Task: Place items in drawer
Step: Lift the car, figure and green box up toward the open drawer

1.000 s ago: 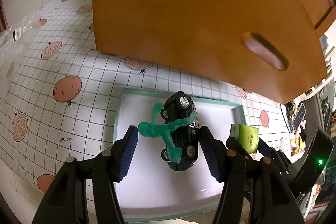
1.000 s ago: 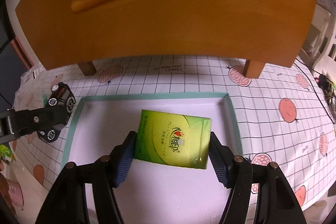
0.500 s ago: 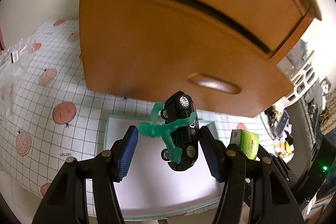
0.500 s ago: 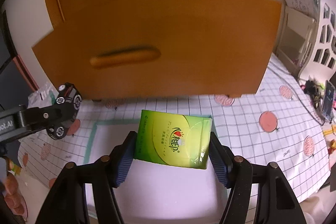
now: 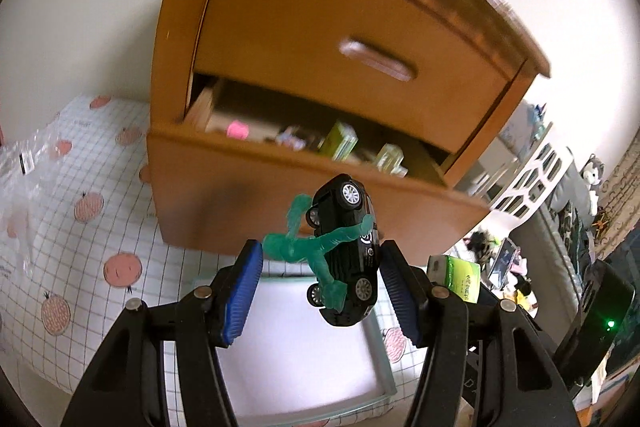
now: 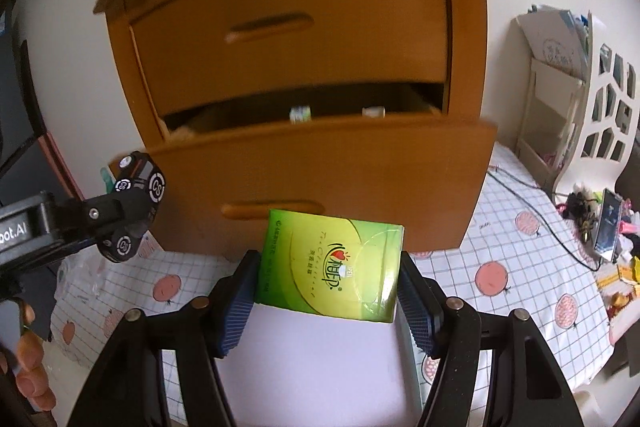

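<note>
A: What is being held by the 2 tongs?

B: A toy car (image 5: 347, 251) with a green figure (image 5: 308, 247) is being pinched by the left gripper (image 5: 320, 281); a green packet (image 6: 330, 265) by the right gripper (image 6: 326, 297).

A: Where is the drawer (image 6: 320, 167) lying?

B: Ahead of and above both tongs, open; neither is clearly nearer.

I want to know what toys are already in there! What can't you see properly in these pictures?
- Left wrist view: the things inside the open lower wooden drawer are blurred; a pink blob and greenish boxes can't be identified.
- Right wrist view: the drawer front hides nearly everything inside; only two small tops peek over.
- Right wrist view: the green tissue pack hides part of the white tray.
- Right wrist view: the black toy car is partly hidden by the left gripper.
</note>
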The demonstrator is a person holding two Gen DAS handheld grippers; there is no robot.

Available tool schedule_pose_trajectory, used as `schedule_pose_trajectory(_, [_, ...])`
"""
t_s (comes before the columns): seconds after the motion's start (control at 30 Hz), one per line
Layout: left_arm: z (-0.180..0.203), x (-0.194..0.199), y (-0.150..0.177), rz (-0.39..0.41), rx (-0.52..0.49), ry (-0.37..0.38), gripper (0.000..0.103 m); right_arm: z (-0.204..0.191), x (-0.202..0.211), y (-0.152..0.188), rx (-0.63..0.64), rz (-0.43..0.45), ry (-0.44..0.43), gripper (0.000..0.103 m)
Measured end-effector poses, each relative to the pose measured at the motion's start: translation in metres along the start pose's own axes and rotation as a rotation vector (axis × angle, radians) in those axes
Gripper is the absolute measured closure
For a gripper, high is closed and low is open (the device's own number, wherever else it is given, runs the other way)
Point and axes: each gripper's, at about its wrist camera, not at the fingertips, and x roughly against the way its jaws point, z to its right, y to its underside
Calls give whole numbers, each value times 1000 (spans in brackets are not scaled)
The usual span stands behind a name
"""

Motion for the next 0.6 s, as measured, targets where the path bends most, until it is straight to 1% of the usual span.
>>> schedule_pose_trajectory(0.27, [8,15,-27,73,-34,17,41,-3,31,-31,-9,97,-3,34])
schedule_pose_trajectory(0.47, [15,23,-51,118,-75,17,41,-3,39,-62,-10,138,-1,34])
schedule_pose_trajectory(0.6, [17,24,-60,135,-79,18,41,-6,42,-80,21,164,15,34])
